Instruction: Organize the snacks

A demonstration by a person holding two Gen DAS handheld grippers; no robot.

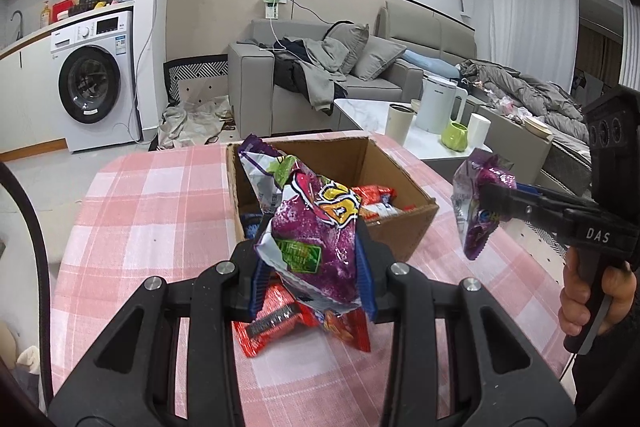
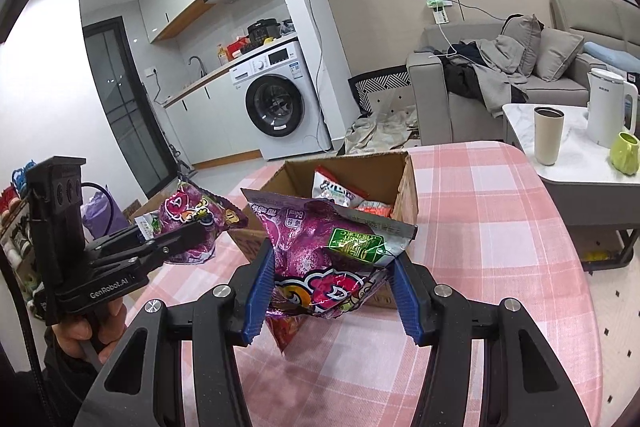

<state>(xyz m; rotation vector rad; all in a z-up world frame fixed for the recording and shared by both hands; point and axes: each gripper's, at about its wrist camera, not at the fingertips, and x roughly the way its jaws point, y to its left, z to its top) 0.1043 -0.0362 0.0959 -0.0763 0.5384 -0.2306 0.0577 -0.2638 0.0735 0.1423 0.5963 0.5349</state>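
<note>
Left wrist view: the left gripper (image 1: 314, 259) is closed on a purple snack bag (image 1: 316, 227), held above the pink checked tablecloth (image 1: 152, 203) just in front of the cardboard box (image 1: 400, 227). Further right, the right gripper (image 1: 486, 195) is clamped on a second purple bag (image 1: 472, 211), raised beside the box's right wall. In the right wrist view, this bag (image 2: 320, 259) sits between blue pads (image 2: 260, 291) that stand moderately apart, with the box (image 2: 408, 187) directly ahead. To complete the step well, it is advisable to carry each bag fully over the rim, lower it into free space and release only once it clears the wall. Count: two purple bags held, one per gripper; at least two red packets (image 1: 272, 323) on the cloth beneath; one box, already holding several packets whose number cannot be determined.
</note>
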